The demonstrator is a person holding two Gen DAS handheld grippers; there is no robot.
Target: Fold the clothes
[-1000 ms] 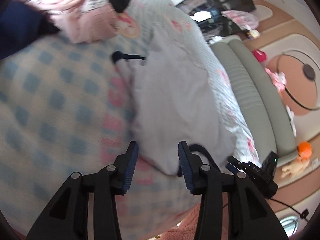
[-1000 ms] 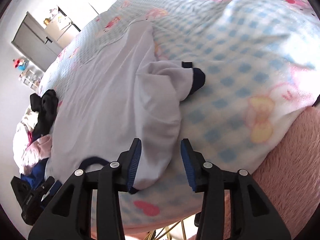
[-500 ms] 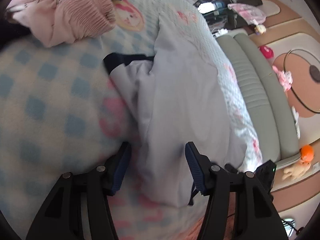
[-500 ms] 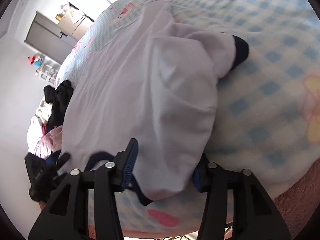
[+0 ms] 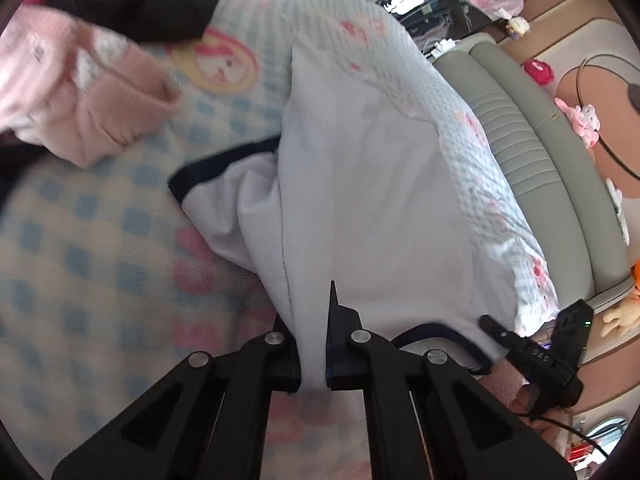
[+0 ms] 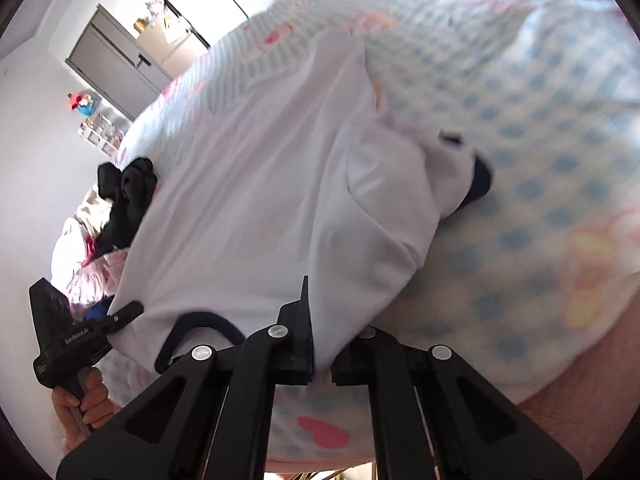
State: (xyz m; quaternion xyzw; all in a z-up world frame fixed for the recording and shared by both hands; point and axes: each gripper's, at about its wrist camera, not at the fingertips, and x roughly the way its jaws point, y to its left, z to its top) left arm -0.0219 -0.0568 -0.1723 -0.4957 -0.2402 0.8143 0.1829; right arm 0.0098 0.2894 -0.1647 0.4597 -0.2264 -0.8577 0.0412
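- White shirt [image 5: 360, 200] w/ navy trim lies flat on the bed [image 5: 80, 260], on a blue-check blanket.
- Left claw [image 5: 312, 344] pinched tight on the shirt's near edge, by one side of the collar.
- Right claw [image 6: 320, 344] clamped on the same near edge, other side of the collar; cloth bunched between its pads.
- Sleeve [image 6: 452, 168] folded in, navy cuff at the shirt's side.
- Pink garment [image 5: 92, 96] & black one [image 5: 152, 4] heaped farther up the bed, apart from the shirt.
- Grey sofa [image 5: 540, 152] beside the bed.

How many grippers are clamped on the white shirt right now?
2. The left gripper pinches the white shirt at its near edge beside the navy collar; the right gripper pinches the near edge on the collar's other side.
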